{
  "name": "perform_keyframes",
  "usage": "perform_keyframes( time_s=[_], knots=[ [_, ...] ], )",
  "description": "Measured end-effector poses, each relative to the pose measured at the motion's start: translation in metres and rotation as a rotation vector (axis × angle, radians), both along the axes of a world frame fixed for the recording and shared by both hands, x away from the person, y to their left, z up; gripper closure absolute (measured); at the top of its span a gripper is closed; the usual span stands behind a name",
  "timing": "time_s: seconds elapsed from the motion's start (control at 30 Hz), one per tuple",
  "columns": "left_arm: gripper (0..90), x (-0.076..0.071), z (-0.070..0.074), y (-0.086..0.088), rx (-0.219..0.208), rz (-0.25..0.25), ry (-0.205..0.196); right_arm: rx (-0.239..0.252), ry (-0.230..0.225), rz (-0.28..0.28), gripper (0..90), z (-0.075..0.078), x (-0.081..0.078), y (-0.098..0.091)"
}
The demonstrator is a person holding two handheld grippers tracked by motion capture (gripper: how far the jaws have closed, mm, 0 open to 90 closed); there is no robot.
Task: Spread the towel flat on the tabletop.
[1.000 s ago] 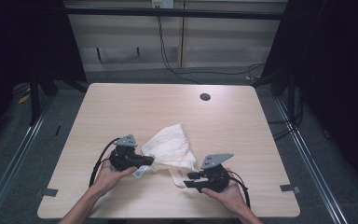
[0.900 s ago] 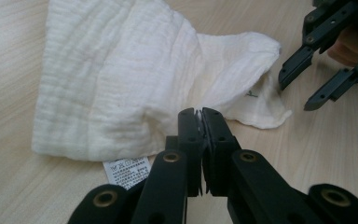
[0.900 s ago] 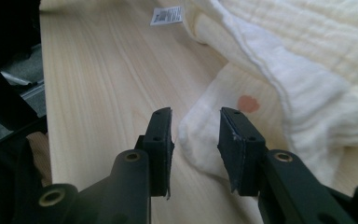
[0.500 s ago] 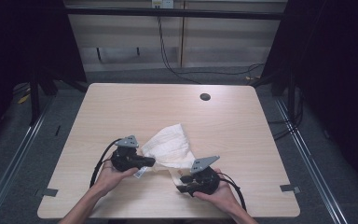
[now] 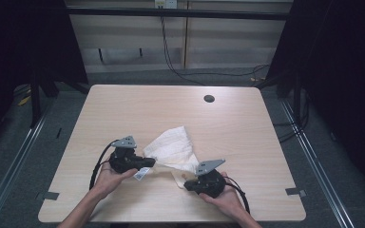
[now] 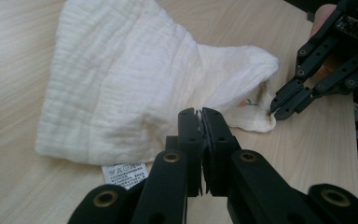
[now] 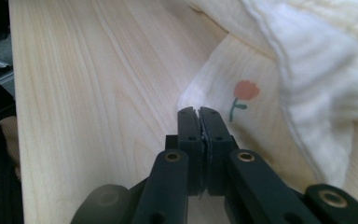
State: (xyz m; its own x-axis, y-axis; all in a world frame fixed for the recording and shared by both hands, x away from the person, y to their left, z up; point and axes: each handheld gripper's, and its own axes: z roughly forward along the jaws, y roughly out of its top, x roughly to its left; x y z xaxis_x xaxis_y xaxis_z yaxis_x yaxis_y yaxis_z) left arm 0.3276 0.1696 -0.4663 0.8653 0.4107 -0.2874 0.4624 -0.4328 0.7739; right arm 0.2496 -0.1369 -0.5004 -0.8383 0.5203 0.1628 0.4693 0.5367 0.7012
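Both grippers are on the white cloth (image 5: pixel 171 151) now, which lies bunched near the front middle of the tabletop (image 5: pixel 247 137). The left gripper (image 6: pixel 200 122) has its jaws together on the near hem, just above the care label (image 6: pixel 125 173); a sliver of white shows between the tips. The right gripper (image 7: pixel 197 116) has just been closing its jaws, and they now sit pinched on the corner by the little printed flower (image 7: pixel 243 95).

Here is the risk: that right-hand bite looks very shallow, only the very edge of the corner between the tips. Any quick pull could slide the thin weave straight out, and the corner would drop back onto the wood.

Second worry: the cloth is folded over itself, with a thick lobe lying over the flowered layer. If the left jaws hold 2 layers and the right only 1, lifting or spreading would twist the piece rather than open it flat.

Third: pulling the 2 hands apart too hard would likely free the weaker grip first, probably the right.
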Motion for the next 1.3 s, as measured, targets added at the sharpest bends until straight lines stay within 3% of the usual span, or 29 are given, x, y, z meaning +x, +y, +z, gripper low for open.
perform_keyframes(
  time_s=[0.13,0.33,0.4,0.6,0.8,1.03,1.3],
  knots=[
    [87.5,0.001,0.005,0.004,-0.015,0.003,-0.011,0.065,0.034,-0.007,88.2,0.012,0.005,-0.017],
    [87.6,0.003,0.017,0.006,-0.042,0.014,-0.037,0.121,0.008,-0.08,88.4,0.033,0.009,-0.051],
    [87.7,0.002,0.024,0.007,-0.057,-0.001,-0.05,0.161,0.005,-0.102,88.3,0.042,0.012,-0.062],
    [87.8,-0.005,0.044,0.001,-0.069,-0.032,-0.091,0.185,-0.071,-0.129,88.5,0.075,0.028,-0.077],
    [87.8,0.005,0.07,0.013,-0.134,0.016,-0.135,0.203,-0.148,-0.141,88.7,0.114,0.039,-0.084],
    [87.8,0.017,0.095,0.023,-0.168,0.06,-0.178,0.235,-0.22,-0.166,88.7,0.155,0.05,-0.095],
    [87.8,0.015,0.125,0.033,-0.179,0.086,-0.24,0.245,-0.316,-0.188,88.7,0.204,0.053,-0.107]
  ],
)
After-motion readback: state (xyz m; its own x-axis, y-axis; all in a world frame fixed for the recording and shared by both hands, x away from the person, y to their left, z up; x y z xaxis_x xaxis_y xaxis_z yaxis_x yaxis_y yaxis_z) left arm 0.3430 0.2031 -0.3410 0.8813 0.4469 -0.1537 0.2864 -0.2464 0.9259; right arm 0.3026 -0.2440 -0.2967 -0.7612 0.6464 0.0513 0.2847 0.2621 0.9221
